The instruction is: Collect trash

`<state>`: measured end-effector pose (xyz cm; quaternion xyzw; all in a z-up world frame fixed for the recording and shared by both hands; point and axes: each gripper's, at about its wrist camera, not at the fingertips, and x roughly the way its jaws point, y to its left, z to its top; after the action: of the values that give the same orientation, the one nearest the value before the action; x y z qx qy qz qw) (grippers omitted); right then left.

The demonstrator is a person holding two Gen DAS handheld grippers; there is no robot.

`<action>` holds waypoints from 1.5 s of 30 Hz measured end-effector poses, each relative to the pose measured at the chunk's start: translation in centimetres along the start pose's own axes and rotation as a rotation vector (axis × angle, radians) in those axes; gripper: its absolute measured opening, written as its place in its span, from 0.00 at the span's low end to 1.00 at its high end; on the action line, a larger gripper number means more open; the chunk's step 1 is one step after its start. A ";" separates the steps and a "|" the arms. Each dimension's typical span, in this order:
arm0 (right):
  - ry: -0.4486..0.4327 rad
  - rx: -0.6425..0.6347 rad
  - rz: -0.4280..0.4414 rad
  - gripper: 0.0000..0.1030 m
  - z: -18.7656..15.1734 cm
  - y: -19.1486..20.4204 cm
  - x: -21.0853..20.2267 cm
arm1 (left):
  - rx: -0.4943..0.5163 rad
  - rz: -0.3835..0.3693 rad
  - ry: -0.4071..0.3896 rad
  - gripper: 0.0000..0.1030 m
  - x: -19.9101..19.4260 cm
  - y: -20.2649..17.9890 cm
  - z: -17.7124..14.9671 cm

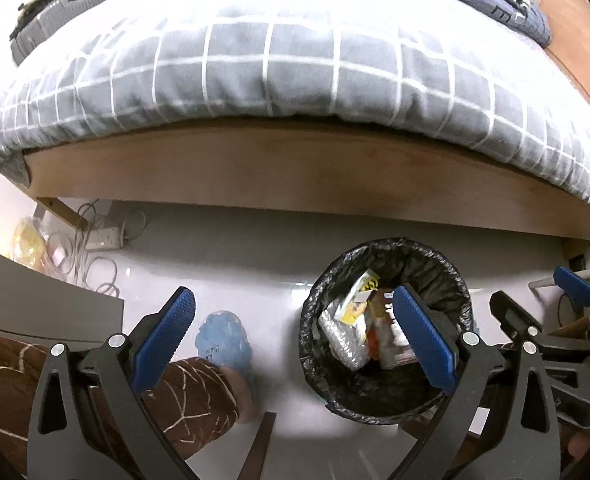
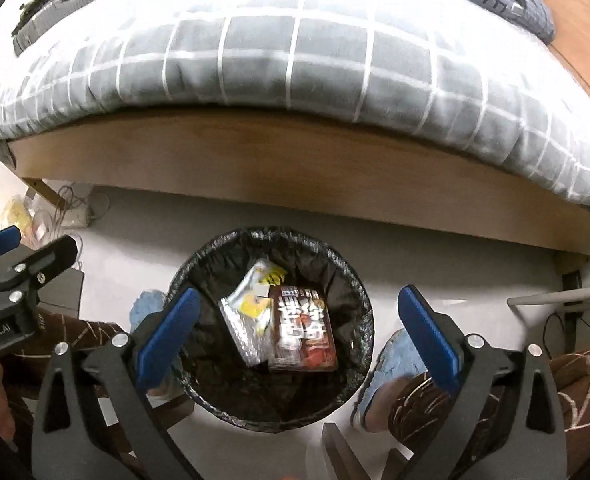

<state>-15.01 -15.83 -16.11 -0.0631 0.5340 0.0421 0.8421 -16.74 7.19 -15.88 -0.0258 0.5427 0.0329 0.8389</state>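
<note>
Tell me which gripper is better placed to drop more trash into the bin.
Right. The right gripper hangs open directly over the bin, its wrappers centred between the fingers. The left gripper sits off toward the bin's left edge.

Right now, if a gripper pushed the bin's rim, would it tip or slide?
Probably slides or tips easily: the trash bin looks small, holding only a few light wrappers. The loose black liner would likely crumple first.

In the right wrist view the bin (image 2: 271, 328) sits at centre frame on the floor (image 2: 435, 248), packets (image 2: 295, 328) inside, the bed (image 2: 295, 80) across the top, cables (image 2: 71, 204) at far left.
</note>
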 end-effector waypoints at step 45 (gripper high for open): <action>-0.316 0.129 -0.057 0.93 1.2 -5.4 -19.0 | 0.079 -0.084 -0.251 0.94 -16.5 -4.5 2.3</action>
<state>-21.23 -21.08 1.92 -0.0168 0.3944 -0.0068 0.9188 -21.04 2.39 0.11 -0.0113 0.4331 -0.0207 0.9011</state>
